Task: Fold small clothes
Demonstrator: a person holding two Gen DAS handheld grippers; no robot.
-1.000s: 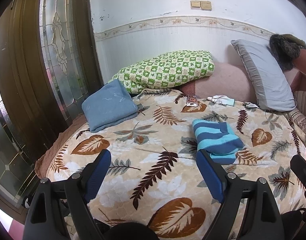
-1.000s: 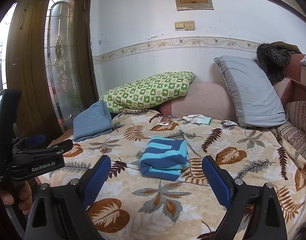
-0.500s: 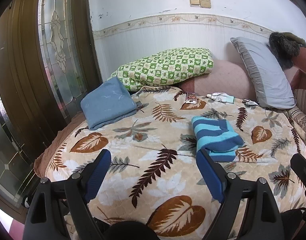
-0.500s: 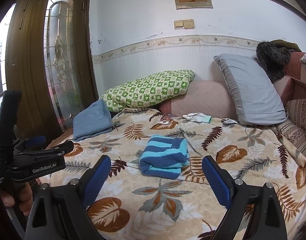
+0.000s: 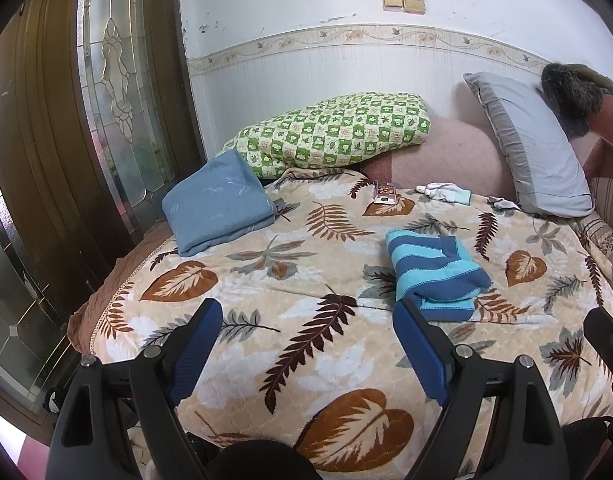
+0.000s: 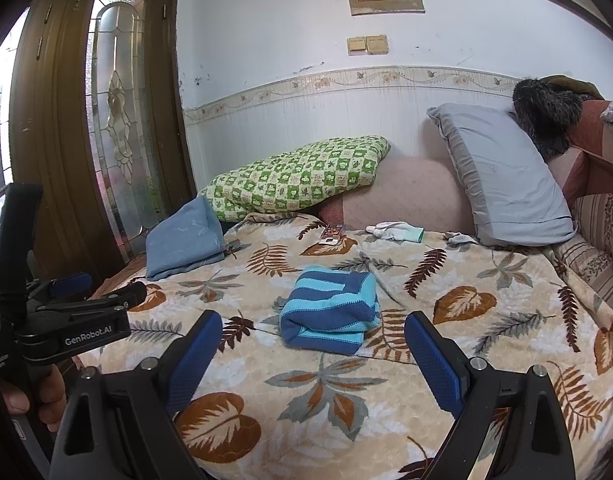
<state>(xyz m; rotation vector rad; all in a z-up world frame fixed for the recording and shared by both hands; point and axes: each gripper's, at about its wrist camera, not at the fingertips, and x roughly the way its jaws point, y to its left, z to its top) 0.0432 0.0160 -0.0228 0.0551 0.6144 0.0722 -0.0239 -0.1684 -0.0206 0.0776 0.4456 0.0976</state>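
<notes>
Jumper [image 6: 330, 308] lying folded on bed [image 6: 486, 360]; I'm holding left gripper [image 5: 306, 336] and right gripper [image 6: 312, 340] wide, empty. Careless grab risking unrolling loose fold.

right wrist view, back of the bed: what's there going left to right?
Folded blue cloth → green checkered pillow → white glove with teal cuff → grey pillow → dark furry thing on the headboard corner.

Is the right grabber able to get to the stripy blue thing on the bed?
Probably yes. The right gripper is open, and the stripy folded garment lies just ahead on the blanket with nothing between.
</notes>
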